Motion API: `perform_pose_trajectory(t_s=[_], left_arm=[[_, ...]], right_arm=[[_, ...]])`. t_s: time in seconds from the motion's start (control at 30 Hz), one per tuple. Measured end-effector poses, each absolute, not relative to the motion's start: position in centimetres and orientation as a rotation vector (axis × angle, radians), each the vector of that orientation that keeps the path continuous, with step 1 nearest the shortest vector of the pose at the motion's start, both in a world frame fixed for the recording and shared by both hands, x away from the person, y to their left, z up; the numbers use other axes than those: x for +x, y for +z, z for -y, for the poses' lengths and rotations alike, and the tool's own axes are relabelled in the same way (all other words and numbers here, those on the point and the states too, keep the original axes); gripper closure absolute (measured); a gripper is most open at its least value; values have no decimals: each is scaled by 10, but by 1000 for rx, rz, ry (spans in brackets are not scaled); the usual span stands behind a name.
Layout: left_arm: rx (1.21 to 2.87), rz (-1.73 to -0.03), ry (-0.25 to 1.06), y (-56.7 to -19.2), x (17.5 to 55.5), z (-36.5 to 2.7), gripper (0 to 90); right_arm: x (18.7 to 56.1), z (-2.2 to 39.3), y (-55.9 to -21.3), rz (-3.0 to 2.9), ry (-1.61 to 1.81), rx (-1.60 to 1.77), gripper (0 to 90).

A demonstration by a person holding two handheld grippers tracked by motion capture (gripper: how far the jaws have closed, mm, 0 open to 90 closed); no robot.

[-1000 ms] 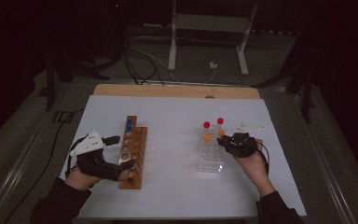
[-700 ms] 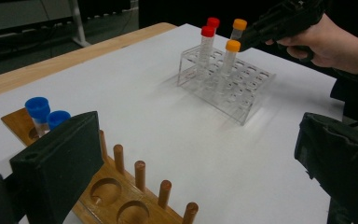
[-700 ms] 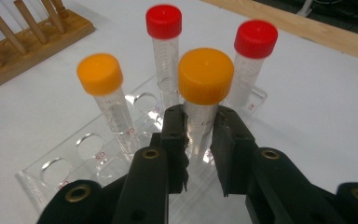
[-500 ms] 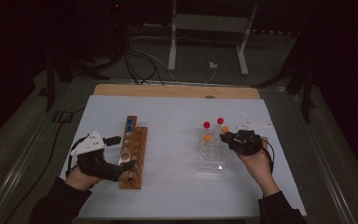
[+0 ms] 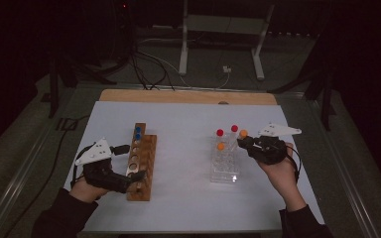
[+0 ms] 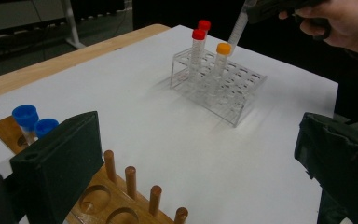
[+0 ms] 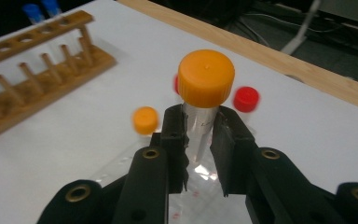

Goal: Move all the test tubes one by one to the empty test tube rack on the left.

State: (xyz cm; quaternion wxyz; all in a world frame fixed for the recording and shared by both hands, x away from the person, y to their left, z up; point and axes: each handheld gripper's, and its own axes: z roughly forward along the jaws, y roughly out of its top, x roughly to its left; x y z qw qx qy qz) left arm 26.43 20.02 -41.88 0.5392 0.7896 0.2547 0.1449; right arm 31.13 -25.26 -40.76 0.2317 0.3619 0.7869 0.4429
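The high view is dim, its surroundings nearly black, with light falling mainly on the white sheet. Both gripper views are brighter. The clear rack casts a soft shadow, and the red cap behind the sharp orange cap is blurred.

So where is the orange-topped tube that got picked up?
In the high view it sits on the right, clamped in the right gripper just above the clear rack; that orange-capped tube is beside the red-capped tubes.

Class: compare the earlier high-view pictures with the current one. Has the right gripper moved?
Yes. The right gripper, shut on an orange-capped tube, has shifted up-picture and rightward from over the clear rack.
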Motion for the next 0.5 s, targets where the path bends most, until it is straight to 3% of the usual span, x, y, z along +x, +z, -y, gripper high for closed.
perform_pose_trajectory(t_s=[0.5], left_arm=[[1897,-576,322,-415,264,-189,16]], right_arm=[[288,221,-404,-2279,1247,881,754]])
